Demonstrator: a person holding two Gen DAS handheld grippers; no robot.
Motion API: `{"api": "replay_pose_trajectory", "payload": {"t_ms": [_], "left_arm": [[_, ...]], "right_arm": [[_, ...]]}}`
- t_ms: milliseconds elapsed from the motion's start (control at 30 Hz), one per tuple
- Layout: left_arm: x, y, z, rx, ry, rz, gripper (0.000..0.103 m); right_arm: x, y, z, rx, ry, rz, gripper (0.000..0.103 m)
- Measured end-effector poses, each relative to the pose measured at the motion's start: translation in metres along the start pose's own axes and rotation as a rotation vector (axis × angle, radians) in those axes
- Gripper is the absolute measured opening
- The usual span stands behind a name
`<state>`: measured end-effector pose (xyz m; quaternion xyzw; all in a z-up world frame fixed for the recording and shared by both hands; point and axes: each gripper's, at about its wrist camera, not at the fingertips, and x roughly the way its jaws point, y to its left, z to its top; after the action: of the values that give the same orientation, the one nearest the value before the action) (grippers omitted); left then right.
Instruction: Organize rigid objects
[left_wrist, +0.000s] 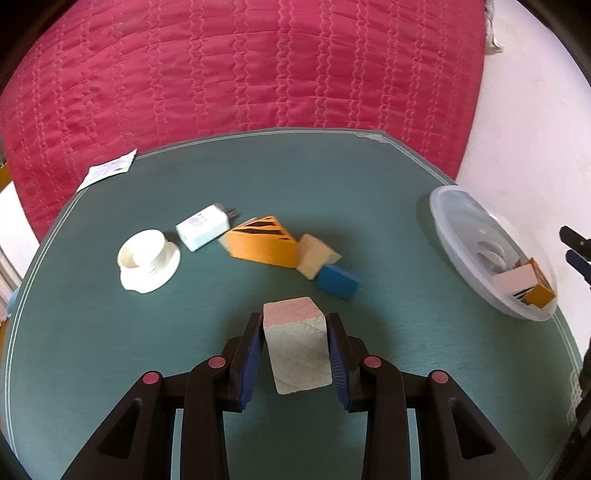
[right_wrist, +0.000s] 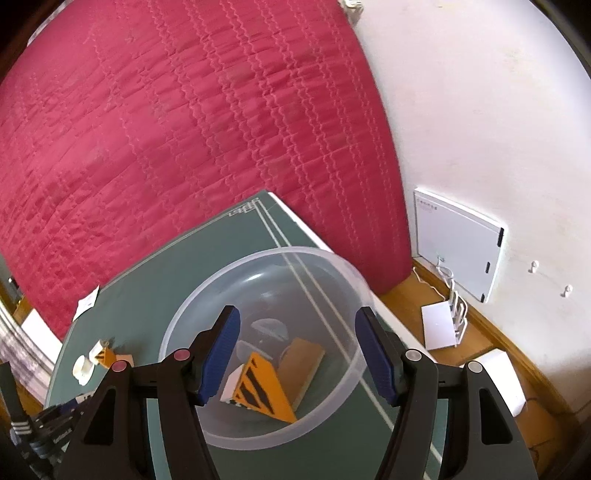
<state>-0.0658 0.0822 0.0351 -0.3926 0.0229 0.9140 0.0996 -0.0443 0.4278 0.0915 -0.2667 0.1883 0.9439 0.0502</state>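
With one striped orange wedge (right_wrist: 264, 391) already lying in the clear bowl (right_wrist: 354, 280), my right hand-held gripper (right_wrist: 295, 354) hangs open and empty above it. My left hand-held gripper (left_wrist: 295, 354) clamps a pale stone-like block (left_wrist: 297, 343). At its twelve o'clock, another orange wedge (left_wrist: 264, 243), a blue block (left_wrist: 338, 282), a white charger (left_wrist: 203, 227) and a white cup (left_wrist: 147, 258) wait on the worktop (left_wrist: 110, 350).

Left gripper (left_wrist: 295, 350) angled downward, blue pads (left_wrist: 251, 363) clamped on both sides of a pale block (left_wrist: 297, 343), lifted off the table. Right gripper (right_wrist: 297, 354) tilted down, jaws apart, nothing between the fingers (right_wrist: 218, 354), hanging over the bowl (right_wrist: 334, 264).
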Motion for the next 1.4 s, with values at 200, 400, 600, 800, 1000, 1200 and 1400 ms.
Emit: {"api": "replay_pose_trajectory", "payload": {"t_ms": [200, 400, 600, 800, 1000, 1200, 1400], "left_arm": [[-0.007, -0.029, 0.012, 0.057, -0.016, -0.036, 0.036], [-0.009, -0.063, 0.028, 0.121, -0.033, -0.094, 0.036], [0.000, -0.097, 0.039, 0.175, -0.025, -0.160, 0.036], [0.009, -0.126, 0.047, 0.229, -0.022, -0.196, 0.036], [0.016, -0.151, 0.054, 0.291, -0.034, -0.223, 0.038], [0.021, -0.141, 0.053, 0.263, -0.045, -0.190, 0.076], [0.030, -0.117, 0.053, 0.209, -0.022, -0.129, 0.078]], "right_arm": [[0.002, -0.007, 0.000, 0.016, 0.005, -0.019, 0.066], [0.002, -0.004, -0.004, -0.004, 0.003, -0.022, 0.066], [0.006, -0.004, -0.005, 0.005, 0.020, -0.032, 0.066], [0.007, -0.008, -0.004, 0.018, 0.025, -0.029, 0.066], [0.009, -0.010, -0.005, 0.023, 0.032, -0.030, 0.066], [0.009, -0.010, -0.005, 0.020, 0.025, -0.033, 0.066], [0.011, -0.008, -0.006, 0.002, 0.025, -0.039, 0.066]]}}
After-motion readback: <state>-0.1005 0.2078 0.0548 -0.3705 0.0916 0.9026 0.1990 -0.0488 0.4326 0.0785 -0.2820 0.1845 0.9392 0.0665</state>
